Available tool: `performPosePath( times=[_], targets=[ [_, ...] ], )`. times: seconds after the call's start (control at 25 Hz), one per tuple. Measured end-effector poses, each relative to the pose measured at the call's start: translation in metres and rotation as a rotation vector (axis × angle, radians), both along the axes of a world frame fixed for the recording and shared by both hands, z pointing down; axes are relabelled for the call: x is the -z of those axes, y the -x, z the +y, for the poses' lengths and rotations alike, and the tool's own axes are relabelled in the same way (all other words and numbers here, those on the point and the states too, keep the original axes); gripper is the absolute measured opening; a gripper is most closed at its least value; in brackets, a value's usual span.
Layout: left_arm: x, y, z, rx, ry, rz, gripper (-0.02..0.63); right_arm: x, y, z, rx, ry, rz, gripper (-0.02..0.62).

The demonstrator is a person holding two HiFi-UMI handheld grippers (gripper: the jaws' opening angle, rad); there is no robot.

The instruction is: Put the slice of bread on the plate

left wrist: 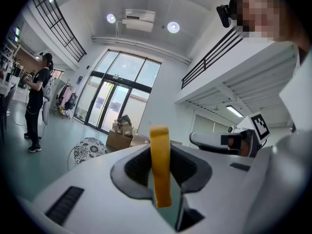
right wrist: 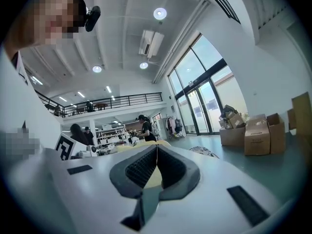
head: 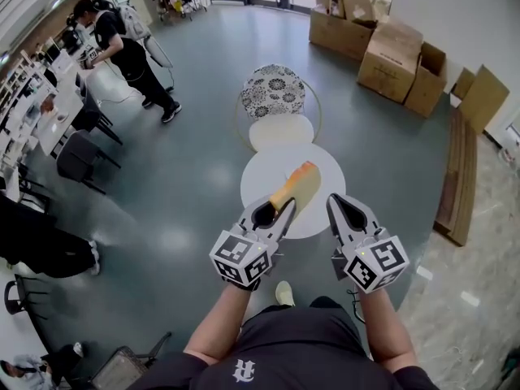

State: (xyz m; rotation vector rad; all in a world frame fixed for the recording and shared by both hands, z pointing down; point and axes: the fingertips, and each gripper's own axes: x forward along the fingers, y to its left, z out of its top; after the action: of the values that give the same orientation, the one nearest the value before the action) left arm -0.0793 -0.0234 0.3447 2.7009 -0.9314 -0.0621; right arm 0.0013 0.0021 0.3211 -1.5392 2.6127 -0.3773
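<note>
The slice of bread [head: 297,185], pale yellow with an orange-brown crust, sticks out forward from my left gripper [head: 280,210], which is shut on its near end. It hangs above a round white tabletop [head: 268,173]. In the left gripper view the slice [left wrist: 160,165] stands edge-on between the dark pads. My right gripper [head: 338,205] is beside it on the right, over the table's right edge, its jaws shut with nothing between them; the pads [right wrist: 146,167] meet along a thin line. I cannot make out a plate apart from the white surface.
Beyond the table stand a smaller white round seat [head: 280,131] and a floral-patterned round seat [head: 272,90]. Cardboard boxes [head: 394,55] are stacked at the far right. A person [head: 126,51] stands by desks and dark chairs [head: 77,157] on the left. Grey floor surrounds the table.
</note>
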Motion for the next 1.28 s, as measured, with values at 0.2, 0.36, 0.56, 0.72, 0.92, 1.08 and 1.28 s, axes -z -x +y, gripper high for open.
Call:
performPosePath(
  times=[0.2,0.36,0.56,0.72,0.92,1.08,1.28],
  targets=[
    [-0.009,0.002,-0.023,-0.017,0.019,0.001,0.092,-0.004,0.002,-0.022,-0.014,0.01,-0.001,0.007],
    [-0.022,-0.008,-0.042,-0.025,0.042,-0.011,0.092,-0.012,-0.008,-0.04,-0.025,0.022,-0.01,0.006],
    [-0.037,-0.023,-0.075,-0.022,0.07,-0.029,0.092,-0.022,-0.018,-0.078,-0.001,0.032,-0.022,0.006],
    [-0.048,-0.037,-0.106,-0.014,0.088,-0.039,0.092,-0.027,-0.029,-0.117,0.029,0.037,-0.023,0.006],
    [-0.068,-0.057,-0.147,0.013,0.122,-0.052,0.092,-0.034,-0.049,-0.168,0.067,0.054,-0.026,0.006],
    [-0.088,-0.072,-0.178,0.029,0.164,-0.049,0.092,-0.043,-0.062,-0.206,0.109,0.058,-0.029,0.006],
    [-0.118,-0.082,-0.198,0.059,0.223,-0.065,0.092,-0.062,-0.076,-0.238,0.142,0.085,-0.044,0.006]
  ],
)
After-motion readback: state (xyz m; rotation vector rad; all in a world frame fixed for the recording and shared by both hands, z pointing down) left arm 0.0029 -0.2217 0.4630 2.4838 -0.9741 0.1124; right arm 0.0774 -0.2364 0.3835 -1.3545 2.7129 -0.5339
